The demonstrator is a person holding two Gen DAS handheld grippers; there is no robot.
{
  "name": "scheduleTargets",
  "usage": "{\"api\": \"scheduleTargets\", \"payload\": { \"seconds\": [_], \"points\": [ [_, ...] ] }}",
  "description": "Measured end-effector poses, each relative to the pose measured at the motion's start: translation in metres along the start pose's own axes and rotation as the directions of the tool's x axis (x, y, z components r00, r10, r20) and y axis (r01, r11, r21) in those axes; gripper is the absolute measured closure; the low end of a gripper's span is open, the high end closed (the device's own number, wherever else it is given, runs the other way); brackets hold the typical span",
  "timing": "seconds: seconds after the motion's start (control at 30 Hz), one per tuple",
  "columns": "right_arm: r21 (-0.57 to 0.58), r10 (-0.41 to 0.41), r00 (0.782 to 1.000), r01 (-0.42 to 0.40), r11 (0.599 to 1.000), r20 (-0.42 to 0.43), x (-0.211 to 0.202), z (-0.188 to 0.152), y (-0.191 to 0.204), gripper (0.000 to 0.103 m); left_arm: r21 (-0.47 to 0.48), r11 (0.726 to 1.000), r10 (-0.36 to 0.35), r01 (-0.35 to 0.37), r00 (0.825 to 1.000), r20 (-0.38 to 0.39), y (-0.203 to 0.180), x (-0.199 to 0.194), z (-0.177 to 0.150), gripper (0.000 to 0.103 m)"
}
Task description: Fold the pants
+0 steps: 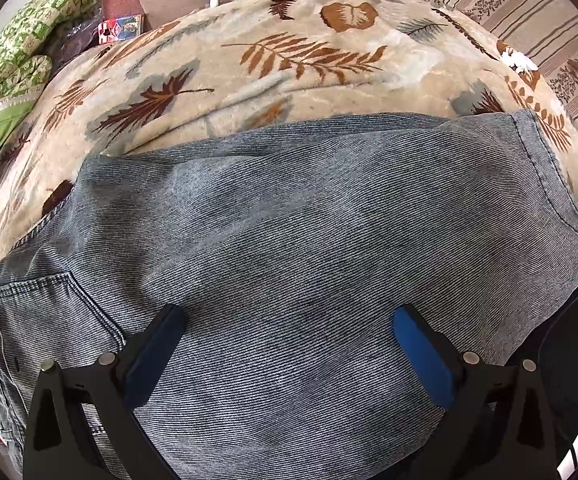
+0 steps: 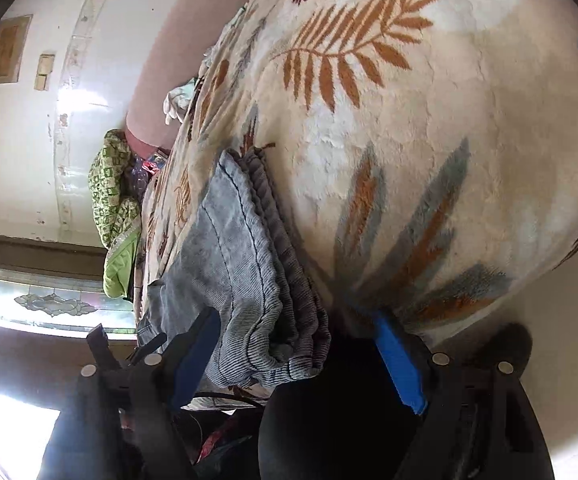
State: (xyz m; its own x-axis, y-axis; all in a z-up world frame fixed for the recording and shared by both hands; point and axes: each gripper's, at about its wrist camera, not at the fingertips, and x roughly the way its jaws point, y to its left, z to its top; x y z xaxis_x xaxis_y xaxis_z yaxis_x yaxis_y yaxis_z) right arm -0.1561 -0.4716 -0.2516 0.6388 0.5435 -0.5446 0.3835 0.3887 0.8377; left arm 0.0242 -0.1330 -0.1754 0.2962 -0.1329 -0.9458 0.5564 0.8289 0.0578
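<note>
Jeans [image 1: 309, 240] lie flat on the leaf blanket [image 1: 289, 72].
Left gripper [image 1: 289, 316] and right gripper [image 2: 297, 324] both gape, empty – pinch every hem layer [image 2: 289, 344] together.

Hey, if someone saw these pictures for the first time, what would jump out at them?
First, the blue-grey denim pants, spread wide across the near half of the left wrist view. Next, the cream leaf-print blanket under them, then the green patterned cloth bunched at far left. The right gripper stands open at the pants' stacked hem.
</note>
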Motion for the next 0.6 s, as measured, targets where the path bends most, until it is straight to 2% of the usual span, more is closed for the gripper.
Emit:
{"api": "scheduleTargets", "payload": {
  "seconds": [0.23,0.3,0.4,0.6],
  "points": [
    [0.014,0.015,0.999,-0.015,1.000,-0.051,0.011,0.003,0.004,0.022,-0.006,1.000,0.003,-0.003,1.000,0.000,-0.001,0.002,0.000,0.000],
    [0.028,0.052,0.996,-0.051,0.998,-0.070,0.013,0.003,0.005,0.022,-0.006,1.000,0.002,-0.002,1.000,0.001,-0.002,0.001,0.000,0.000],
    [0.028,0.091,0.994,-0.089,0.996,-0.060,0.013,0.000,0.012,0.022,-0.010,1.000,-0.002,0.002,1.000,0.001,0.000,0.003,0.001,0.000],
    [0.055,0.093,0.995,-0.092,0.994,-0.022,0.020,0.001,0.015,0.025,-0.010,1.000,-0.007,0.007,1.000,0.004,0.000,0.003,0.001,0.000]
  ]
}}
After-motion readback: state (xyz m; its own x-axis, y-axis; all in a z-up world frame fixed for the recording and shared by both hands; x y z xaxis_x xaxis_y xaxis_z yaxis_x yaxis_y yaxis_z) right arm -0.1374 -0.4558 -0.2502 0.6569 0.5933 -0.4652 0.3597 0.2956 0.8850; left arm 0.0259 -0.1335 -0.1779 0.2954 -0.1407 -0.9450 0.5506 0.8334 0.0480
